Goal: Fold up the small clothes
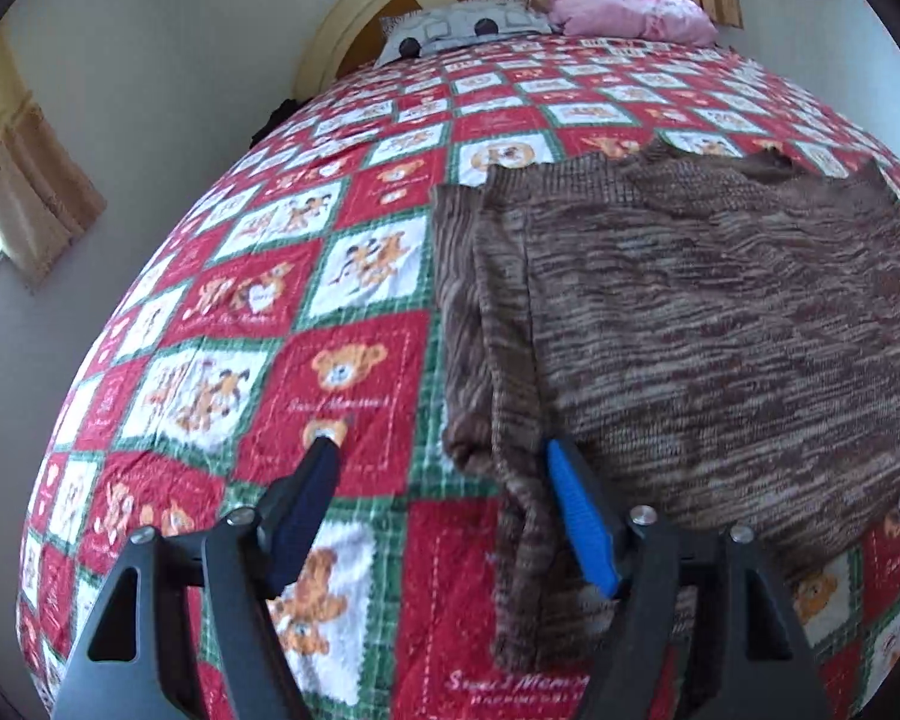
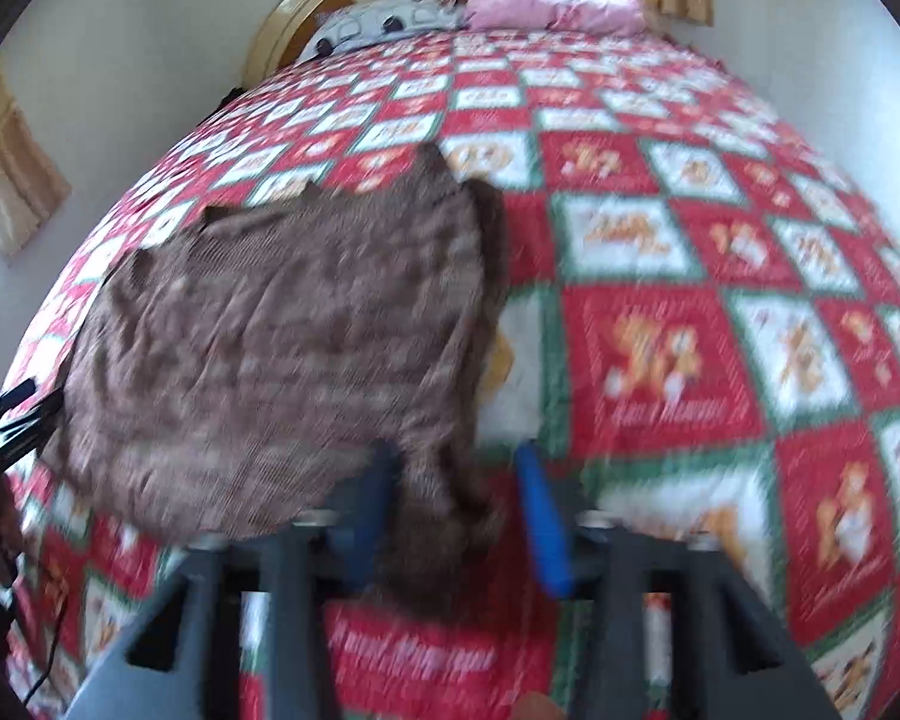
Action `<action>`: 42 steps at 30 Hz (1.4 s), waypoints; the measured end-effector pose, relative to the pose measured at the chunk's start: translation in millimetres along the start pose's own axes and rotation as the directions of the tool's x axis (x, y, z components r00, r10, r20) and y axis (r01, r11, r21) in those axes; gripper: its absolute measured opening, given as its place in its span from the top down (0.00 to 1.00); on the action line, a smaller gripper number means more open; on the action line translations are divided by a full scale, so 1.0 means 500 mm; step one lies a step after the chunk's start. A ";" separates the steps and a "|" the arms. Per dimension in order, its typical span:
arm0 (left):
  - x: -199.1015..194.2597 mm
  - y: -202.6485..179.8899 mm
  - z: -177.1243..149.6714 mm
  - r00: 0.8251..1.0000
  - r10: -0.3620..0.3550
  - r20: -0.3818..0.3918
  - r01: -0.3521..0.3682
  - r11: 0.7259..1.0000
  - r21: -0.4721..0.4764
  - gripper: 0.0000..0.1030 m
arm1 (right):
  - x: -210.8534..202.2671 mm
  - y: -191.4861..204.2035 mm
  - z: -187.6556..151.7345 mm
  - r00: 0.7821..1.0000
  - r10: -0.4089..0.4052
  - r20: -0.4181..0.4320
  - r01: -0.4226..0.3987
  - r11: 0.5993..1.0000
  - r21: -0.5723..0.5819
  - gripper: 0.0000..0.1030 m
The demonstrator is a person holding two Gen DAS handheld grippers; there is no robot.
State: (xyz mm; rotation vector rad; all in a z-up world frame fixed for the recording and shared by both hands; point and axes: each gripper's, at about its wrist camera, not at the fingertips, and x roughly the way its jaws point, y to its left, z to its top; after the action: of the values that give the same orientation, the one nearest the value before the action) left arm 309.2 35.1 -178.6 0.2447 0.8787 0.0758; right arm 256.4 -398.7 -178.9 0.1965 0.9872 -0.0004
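A brown knitted sweater (image 1: 690, 312) lies spread flat on a bed covered by a red, white and green quilt (image 1: 258, 300) printed with teddy bears. In the left wrist view the sweater fills the area from 1 to 4 o'clock, and one sleeve (image 1: 504, 420) is folded along its left edge and trails down toward 6 o'clock.

The left hand-held gripper (image 1: 441, 468) has its fingers spread wide. Its dark finger (image 1: 306, 510) sits over bare quilt at about 7 o'clock, and its blue finger (image 1: 582, 522) sits at the sweater's lower left edge, with the trailing sleeve between the two fingers. Nothing is pinched.

In the right wrist view, which is blurred, the sweater (image 2: 282, 348) covers the 9 to 11 o'clock area, and its lower right corner hangs down toward 6 o'clock. The right hand-held gripper (image 2: 456, 480) is also spread apart, and that corner of the sweater lies between its fingers. Whether either finger touches the knit cannot be told through the blur.

At the head of the bed, near 12 o'clock, a grey patterned pillow (image 1: 462, 27) lies beside a pink pillow (image 1: 630, 15) against a curved yellow headboard (image 1: 354, 18). A tan curtain (image 1: 24, 180) hangs at 9 o'clock.
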 end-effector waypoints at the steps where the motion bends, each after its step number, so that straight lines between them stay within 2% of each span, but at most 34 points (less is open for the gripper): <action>1: -0.001 0.000 -0.004 1.000 0.009 0.000 -0.009 1.000 0.004 0.26 | -0.005 0.002 -0.007 1.000 -0.003 0.004 0.003 1.000 -0.005 0.77; 7: -0.009 0.009 -0.033 1.000 -0.009 0.022 0.009 1.000 -0.009 0.24 | -0.039 0.018 -0.048 0.999 0.008 0.038 -0.007 1.000 -0.014 0.88; 12: -0.004 0.029 -0.038 1.000 -0.026 0.011 0.027 0.997 -0.072 0.17 | -0.015 -0.001 -0.055 0.999 0.030 0.018 -0.030 0.999 0.017 0.88; 17: -0.012 0.034 -0.057 1.000 -0.026 0.012 0.027 0.995 -0.092 0.17 | -0.052 0.020 -0.048 0.998 -0.017 0.064 0.017 1.000 0.004 0.85; 20: -0.010 0.042 -0.062 0.999 -0.042 -0.004 0.042 0.993 -0.114 0.16 | -0.090 0.048 -0.030 0.984 -0.099 0.147 0.104 0.994 -0.026 0.73; 22: -0.010 0.041 -0.064 0.999 -0.045 -0.007 0.044 0.992 -0.115 0.16 | -0.107 0.072 -0.013 0.975 -0.116 0.188 0.126 0.991 -0.042 0.53; 23: -0.010 0.040 -0.065 0.999 -0.043 -0.008 0.042 0.993 -0.113 0.16 | -0.112 0.089 -0.003 0.973 -0.120 0.199 0.134 0.989 -0.059 0.49; 26: -0.012 0.038 -0.069 0.999 -0.039 -0.010 0.038 0.993 -0.110 0.16 | -0.112 0.145 0.021 0.970 -0.093 0.226 0.121 0.987 -0.110 0.47; 29: -0.015 0.036 -0.072 1.000 -0.030 -0.005 0.029 0.994 -0.103 0.16 | -0.084 0.218 0.038 0.980 0.006 0.198 0.029 0.985 -0.172 0.47; 34: -0.014 0.038 -0.073 0.999 -0.037 -0.010 0.036 0.994 -0.105 0.16 | -0.018 0.352 0.041 0.988 0.080 0.136 -0.040 0.960 -0.277 0.47; 38: -0.015 0.042 -0.077 0.999 -0.050 -0.012 0.049 0.992 -0.115 0.16 | 0.036 0.419 0.019 0.993 0.085 0.086 -0.054 0.946 -0.319 0.47; 42: -0.019 0.045 -0.085 0.998 -0.065 -0.014 0.063 0.991 -0.118 0.16 | 0.097 0.446 -0.042 0.999 0.026 -0.020 -0.031 0.932 -0.362 0.47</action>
State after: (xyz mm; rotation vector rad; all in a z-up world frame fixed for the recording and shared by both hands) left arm 271.5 62.8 -192.1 0.1057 0.8962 0.0701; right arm 285.7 -172.0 -193.3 -0.1296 0.9813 0.2096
